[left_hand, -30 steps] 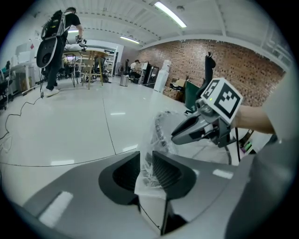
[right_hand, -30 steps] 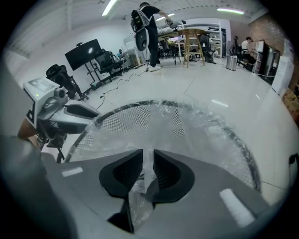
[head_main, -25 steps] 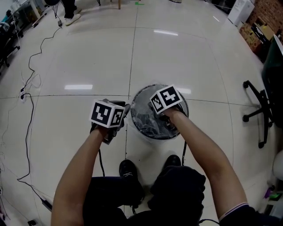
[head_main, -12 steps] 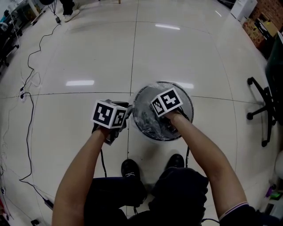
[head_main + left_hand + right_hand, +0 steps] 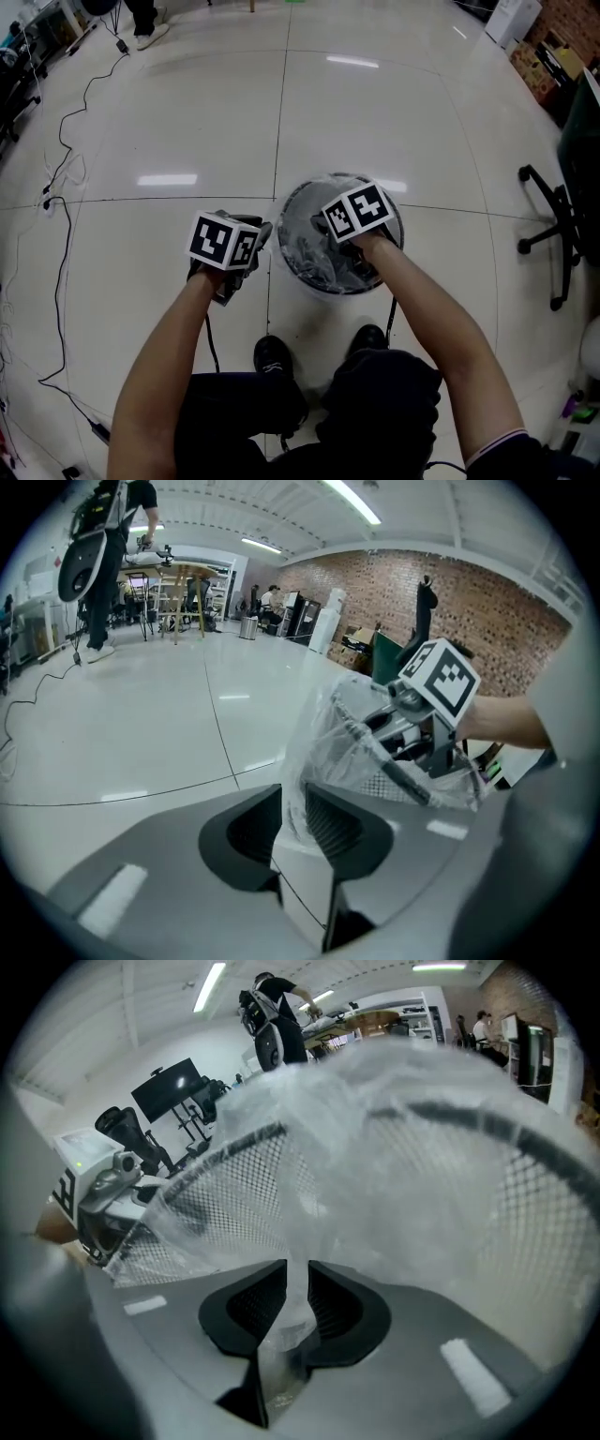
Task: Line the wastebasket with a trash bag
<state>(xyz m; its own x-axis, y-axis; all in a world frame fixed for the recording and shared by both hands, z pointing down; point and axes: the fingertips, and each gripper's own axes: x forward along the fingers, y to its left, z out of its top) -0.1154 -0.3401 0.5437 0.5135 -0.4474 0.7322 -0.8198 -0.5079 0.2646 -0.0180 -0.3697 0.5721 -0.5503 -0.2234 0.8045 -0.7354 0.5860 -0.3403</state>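
Finding the trash bag [image 5: 314, 258] crumpled inside the mesh wastebasket [image 5: 342, 178], clear film spilling over its near rim but not yet pulled snug; not being able to tell from above whether the far rim is covered.

Pinching a fold of that film at the wastebasket's left edge with the left claw [image 5: 292, 822], pads clamped on it; having just been easing the right claw [image 5: 298, 1309] apart at the wastebasket's near-right rim, with a bunched strip of film lying loose in the gap.

Reading that as letting go of one stretch of the bag's mouth, probably before taking a fresh bite further round the rim; judging the lining as only partway along; watching for the freed film sliding back into the wastebasket.

Looking outward: wastebasket standing on the glossy floor [image 5: 187, 122], just beyond the person's shoes [image 5: 272, 359]; office chair [image 5: 553, 244] well to the wastebasket's right; cable [image 5: 64, 187] trailing well to its left.
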